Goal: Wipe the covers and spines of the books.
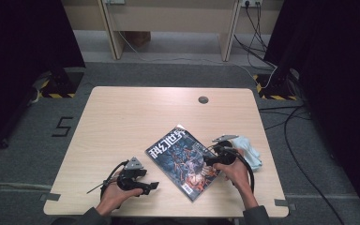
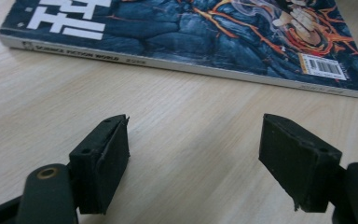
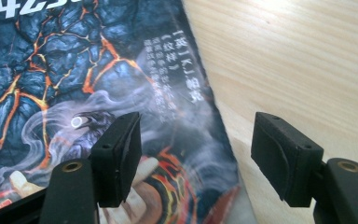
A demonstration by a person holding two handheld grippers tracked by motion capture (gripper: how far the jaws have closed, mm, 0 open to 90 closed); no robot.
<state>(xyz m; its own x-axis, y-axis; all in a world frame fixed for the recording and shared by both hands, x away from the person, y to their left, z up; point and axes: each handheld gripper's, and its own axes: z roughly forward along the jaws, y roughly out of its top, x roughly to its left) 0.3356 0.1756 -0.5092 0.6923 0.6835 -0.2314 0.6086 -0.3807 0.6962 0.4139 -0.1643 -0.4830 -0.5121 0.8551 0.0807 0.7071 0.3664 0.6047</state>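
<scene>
High view is showing a light wooden table point(image 1: 122, 117) with a person's two forearms coming in from the bottom edge. At the left, the left hand is holding the left gripper point(image 1: 151, 186) low over the near part of the table, its tip pointing toward the magazine point(image 1: 185, 161) and stopping just short of it. Left gripper view is showing its jaws standing wide apart with bare wood between them and nothing gripped; the magazine's white spine is lying across the top of that view, a barcode sticker near its right end.

Moving right, the magazine is lying flat and closed on the near middle of the table, turned at an angle, its dark blue cover with orange cracks facing up. A small round grommet point(image 1: 203, 100) is sitting in the tabletop well beyond it.

Further right, the right hand is holding the right gripper point(image 1: 208, 161) over the magazine's right edge. Right gripper view is showing its jaws released and spread, one over the cover, the other over bare wood, the magazine's edge running between them and neither pad pressing on it. A pale blue cloth point(image 1: 249, 149) is lying just beside that hand, at the table's right side.
</scene>
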